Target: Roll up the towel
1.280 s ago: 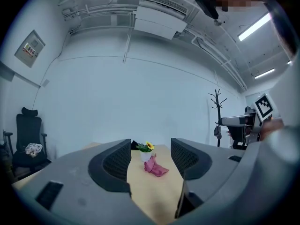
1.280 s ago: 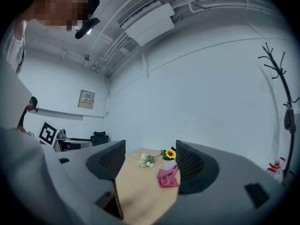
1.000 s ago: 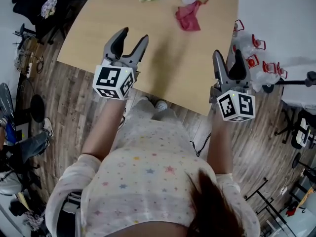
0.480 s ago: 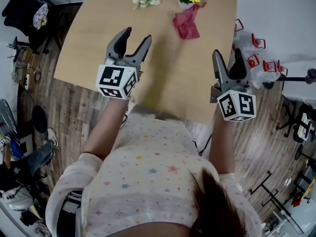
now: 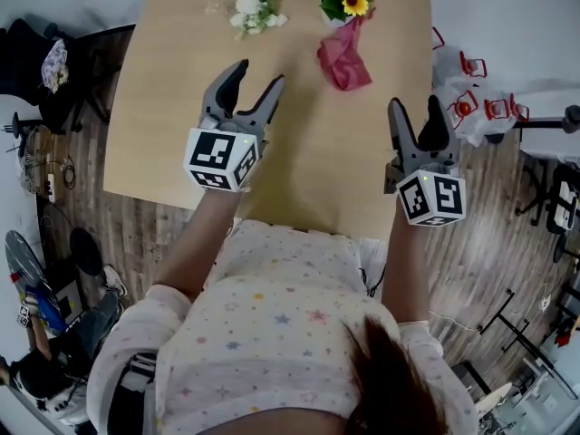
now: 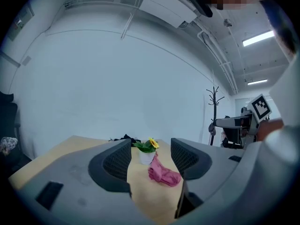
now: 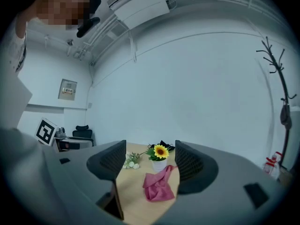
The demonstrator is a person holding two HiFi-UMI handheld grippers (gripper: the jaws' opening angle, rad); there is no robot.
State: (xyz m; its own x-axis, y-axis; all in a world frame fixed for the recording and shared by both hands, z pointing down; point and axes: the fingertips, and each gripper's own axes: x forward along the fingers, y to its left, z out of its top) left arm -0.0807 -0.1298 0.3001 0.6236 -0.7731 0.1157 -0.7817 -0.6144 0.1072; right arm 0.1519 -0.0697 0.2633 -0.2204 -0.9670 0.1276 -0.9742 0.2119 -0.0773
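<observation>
A crumpled pink towel lies on the far part of the wooden table, one corner draped up against a small white pot with a sunflower. The towel shows ahead in the left gripper view and the right gripper view. My left gripper hovers open over the table's middle, short of the towel. My right gripper is held open near the table's right edge, below and right of the towel. Neither holds anything.
A sprig of white flowers lies left of the sunflower pot. Off the table's right edge stand clear bottles with red caps on the floor. Chairs and bags crowd the floor at the left.
Both grippers have advanced a little over the table toward the towel, and the head view has shifted so the table sits lower in the picture. Both stay open.
</observation>
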